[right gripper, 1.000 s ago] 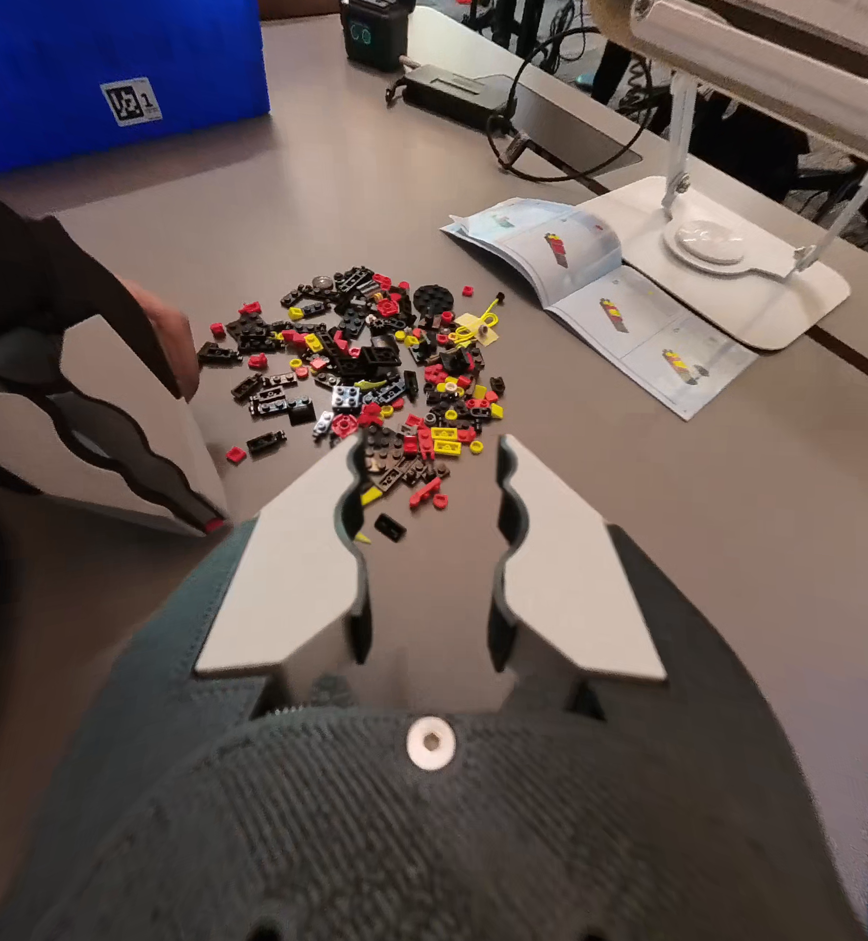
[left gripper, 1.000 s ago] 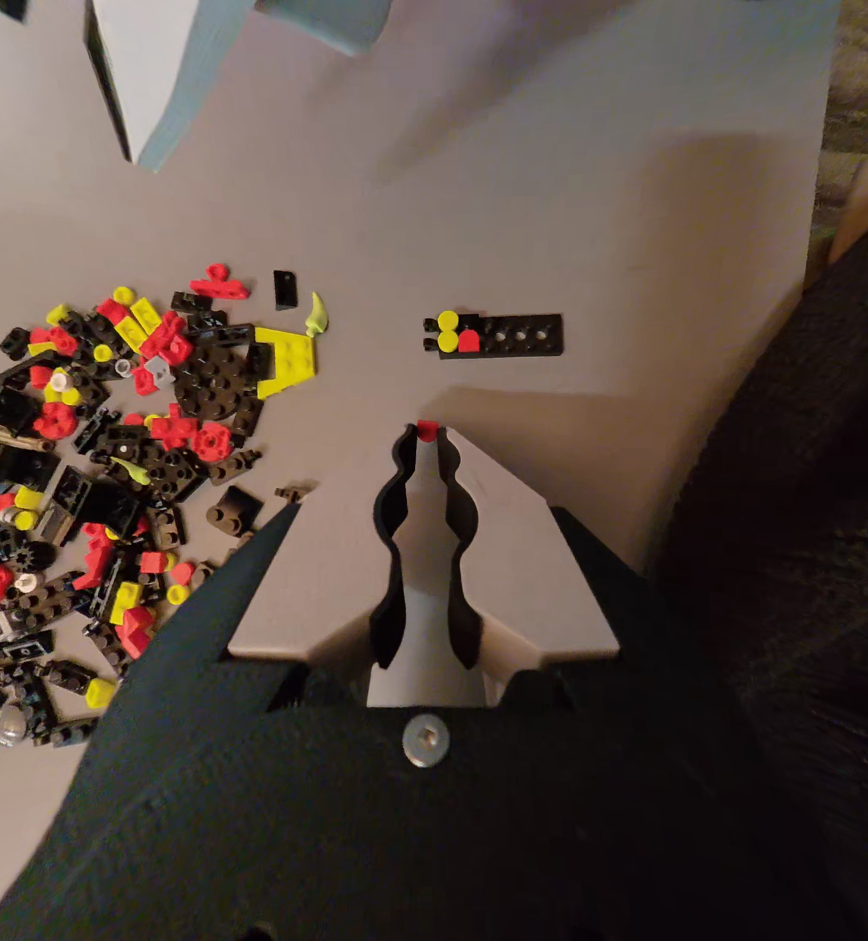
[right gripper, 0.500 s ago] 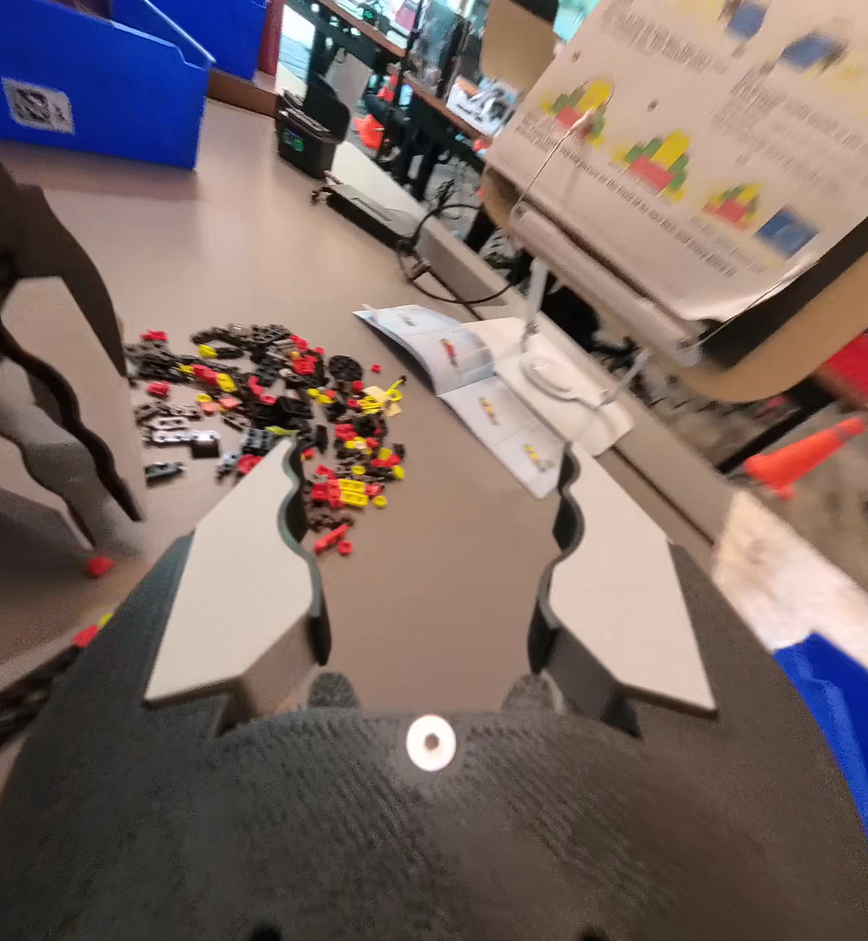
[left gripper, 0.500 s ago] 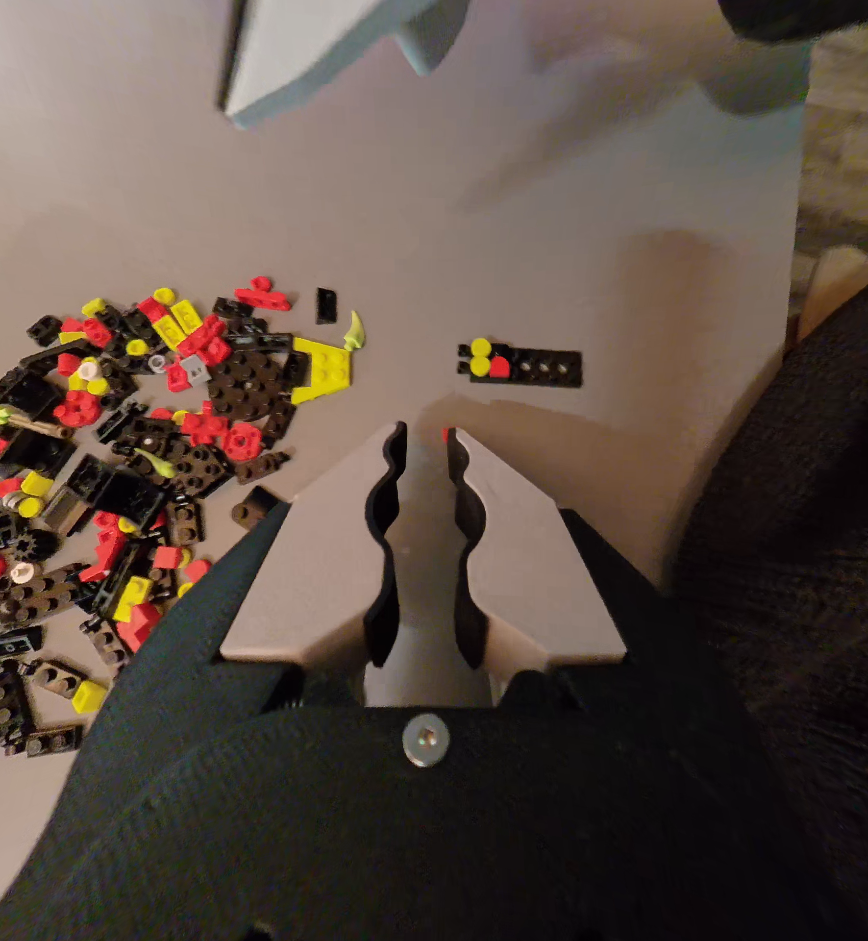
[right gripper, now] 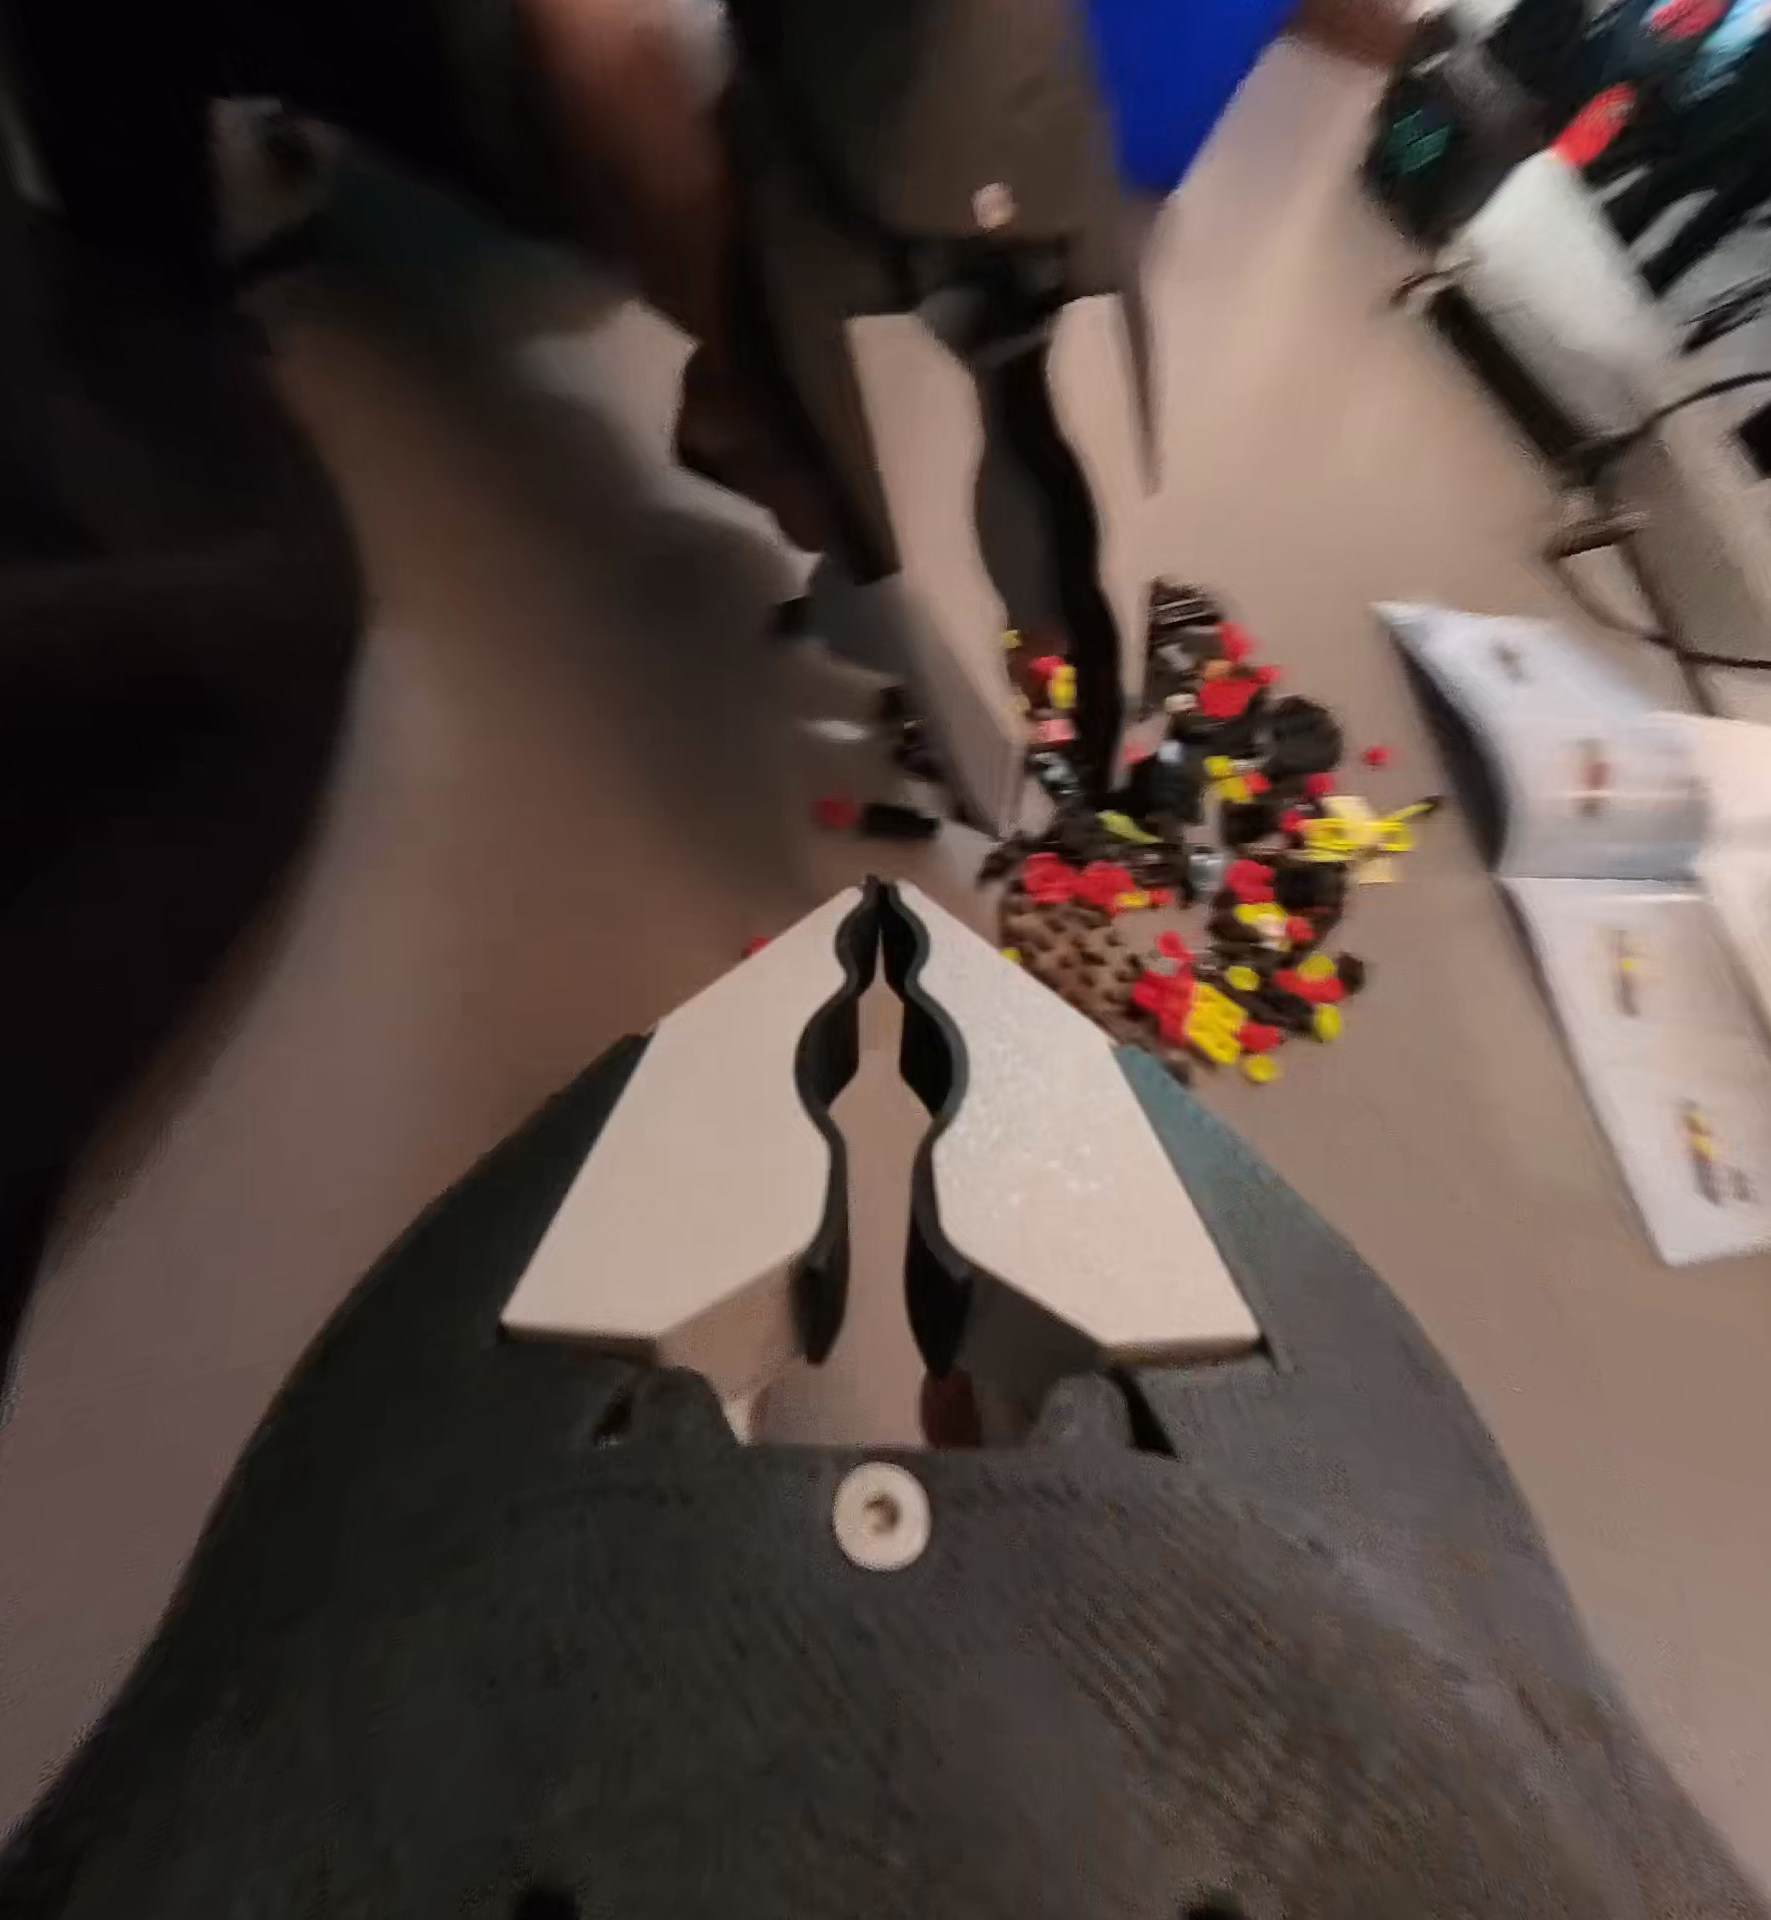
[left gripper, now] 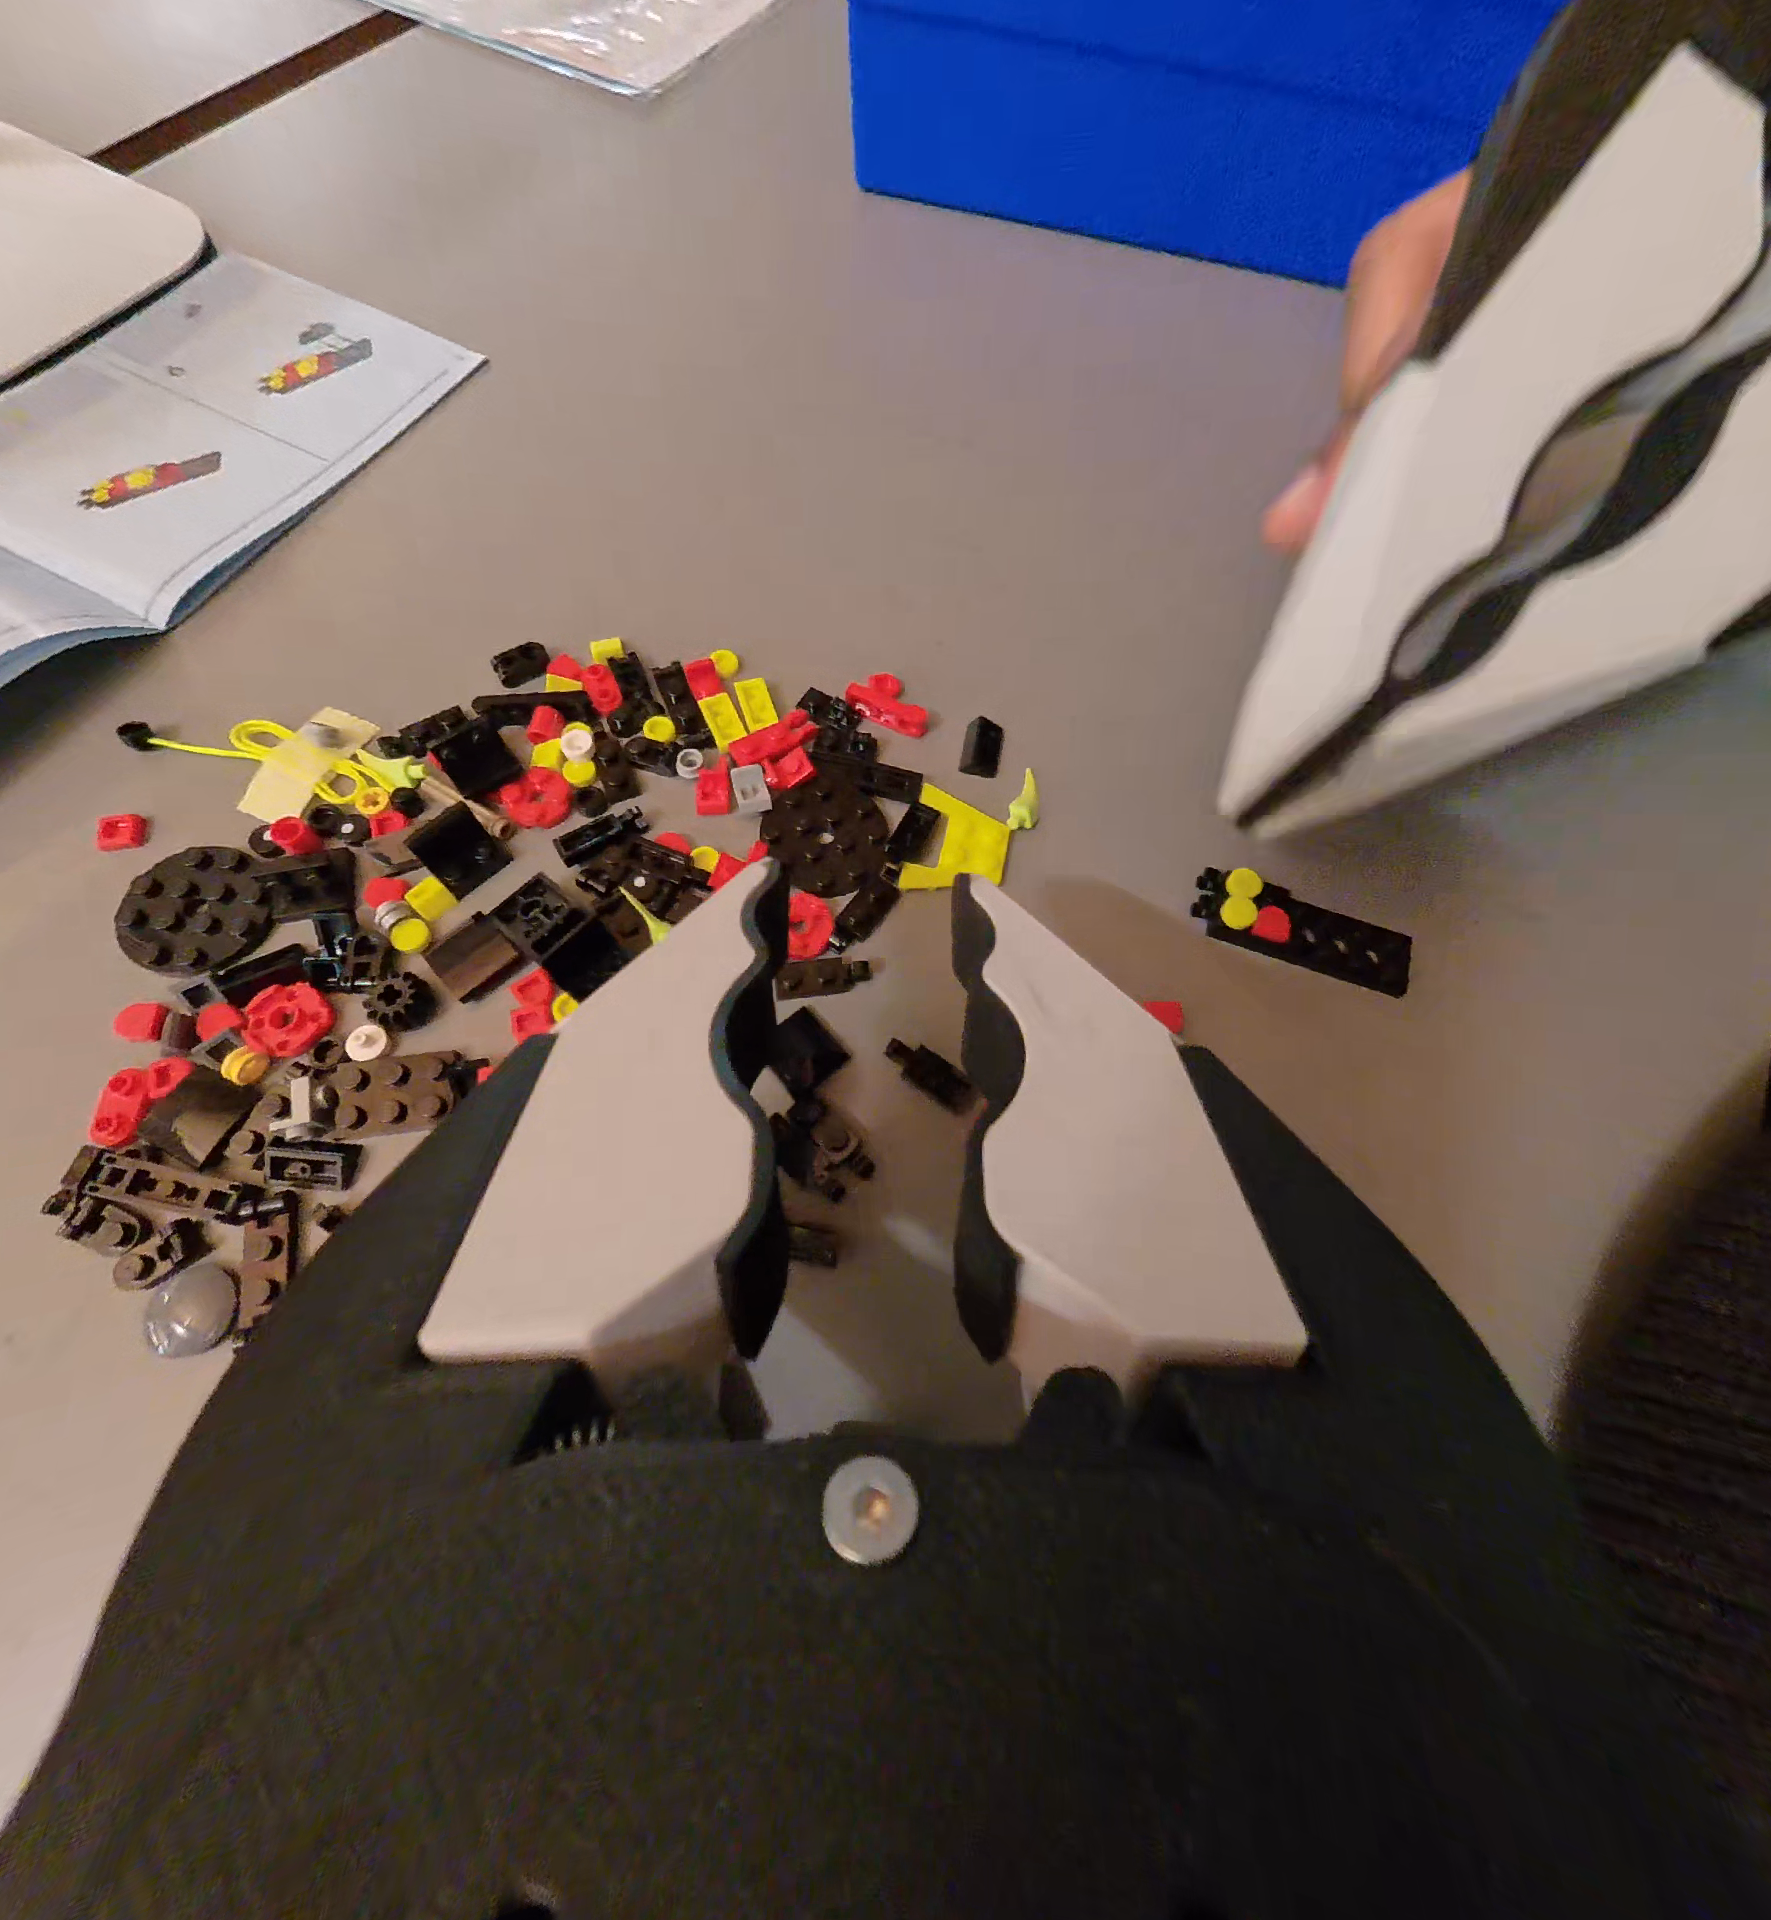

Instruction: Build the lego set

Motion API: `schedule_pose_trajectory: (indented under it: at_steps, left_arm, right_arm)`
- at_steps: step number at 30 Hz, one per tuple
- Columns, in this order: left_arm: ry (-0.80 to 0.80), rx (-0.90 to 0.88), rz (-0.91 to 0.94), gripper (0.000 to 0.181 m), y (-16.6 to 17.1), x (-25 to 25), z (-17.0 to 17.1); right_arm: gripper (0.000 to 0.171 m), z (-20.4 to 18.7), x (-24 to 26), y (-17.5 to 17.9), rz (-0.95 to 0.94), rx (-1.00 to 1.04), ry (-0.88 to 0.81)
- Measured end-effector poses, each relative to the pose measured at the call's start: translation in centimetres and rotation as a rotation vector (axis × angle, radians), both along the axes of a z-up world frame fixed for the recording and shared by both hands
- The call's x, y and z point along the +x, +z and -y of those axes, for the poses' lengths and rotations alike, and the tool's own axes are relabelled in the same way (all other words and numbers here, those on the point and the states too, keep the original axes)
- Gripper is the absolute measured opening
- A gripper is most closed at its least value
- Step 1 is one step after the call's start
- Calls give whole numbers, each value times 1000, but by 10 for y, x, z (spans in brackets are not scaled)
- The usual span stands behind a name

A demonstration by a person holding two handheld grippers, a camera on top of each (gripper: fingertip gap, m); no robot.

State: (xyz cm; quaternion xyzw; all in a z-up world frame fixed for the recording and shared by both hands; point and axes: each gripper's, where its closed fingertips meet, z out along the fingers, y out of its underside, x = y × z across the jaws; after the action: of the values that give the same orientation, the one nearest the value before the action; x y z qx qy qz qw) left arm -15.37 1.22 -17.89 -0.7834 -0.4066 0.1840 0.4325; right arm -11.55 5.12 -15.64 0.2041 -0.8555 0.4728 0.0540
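Left gripper point(left gripper: 865, 904) hangs with fingers apart over the near edge of the loose brick pile point(left gripper: 507, 935). Right gripper point(right gripper: 876, 894), fingers pressed together on nothing visible, points down beside the black plate assembly point(left gripper: 1302, 930), whose long axis runs roughly left to right. A small red brick point(left gripper: 1163, 1015) peeks from behind the left gripper's right finger, partly hidden. Right wrist view is badly blurred.
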Motion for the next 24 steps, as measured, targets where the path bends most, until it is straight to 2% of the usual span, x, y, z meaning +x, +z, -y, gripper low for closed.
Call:
schedule_pose_trajectory:
  at_steps: [6,9,16,22,24]
  left_arm:
    - [15,8,-4,29,0,-2,3]
    - [18,4,0,29,-1,-2,4]
    - [30,3,-4,29,0,2,9]
    - [40,16,1,29,1,4,12]
    - [37,15,2,29,1,4,11]
  right_arm:
    - [0,-4,18,-12,-142,155,209]
    - [21,1,20,-21,-105,268,278]
    - [13,-4,19,-53,2,562,378]
    - [12,2,19,-62,-16,577,403]
    - [7,4,20,-61,-21,565,413]
